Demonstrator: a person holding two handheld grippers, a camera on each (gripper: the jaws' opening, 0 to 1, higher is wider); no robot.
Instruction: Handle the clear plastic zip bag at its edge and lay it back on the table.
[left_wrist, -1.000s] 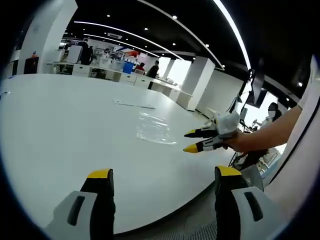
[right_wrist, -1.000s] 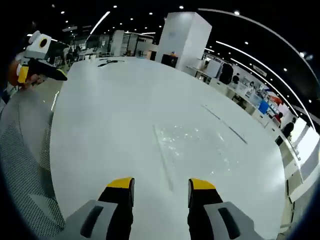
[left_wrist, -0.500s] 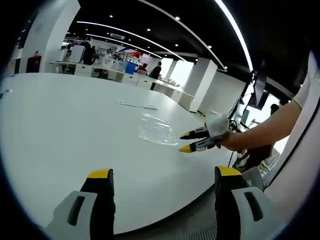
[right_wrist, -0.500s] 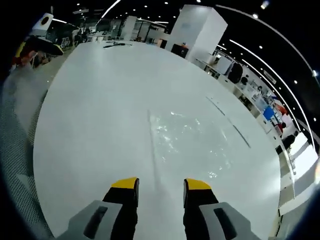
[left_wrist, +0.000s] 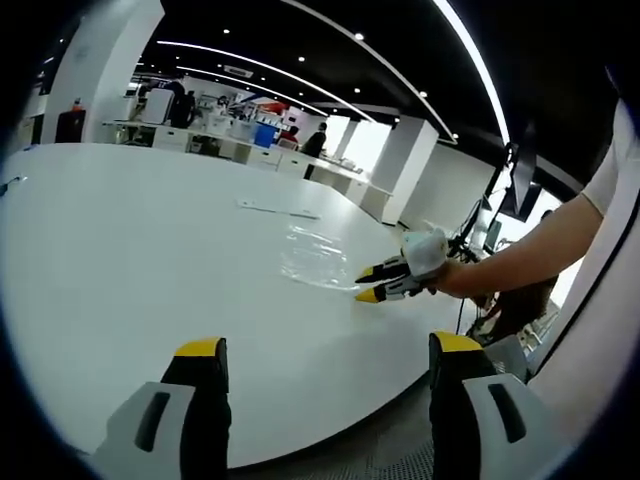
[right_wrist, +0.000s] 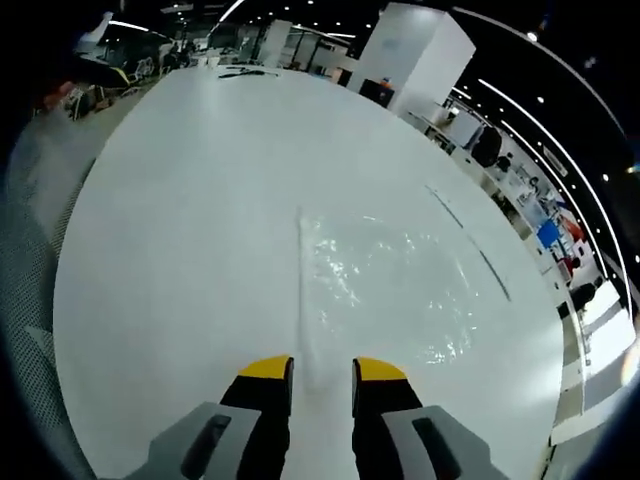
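The left gripper (left_wrist: 318, 358) was held above the near rim of the white table (left_wrist: 120, 260), jaws spread wide and empty, well apart from the work.

Further right in the left gripper view, the clear plastic zip bag (left_wrist: 312, 262) lay flat on the table, about midway across the surface. Beyond it sat a thin flat strip (left_wrist: 276, 208), too small to identify. The right gripper (left_wrist: 372, 283) reached in from the right, its yellow tips just beside the bag's near edge.

In the right gripper view, the right gripper's jaws were narrowed to a small gap astride the bag's straight edge, which ran away from the tips as a pale line. Whether the film was already pinched could not be told; a gap remained visible between the tips.

Handling assessment:
- The bag appeared empty, very light and limp. It was judged likely to sag and fold once lifted.
- The film looked glossy and wrinkled, hence probably slippery against the pads.
- The straight edge was judged the stiffest part and the best grip point.
- Lying flat on a smooth top, the edge would probably need a shallow, low approach to get one jaw beneath it.
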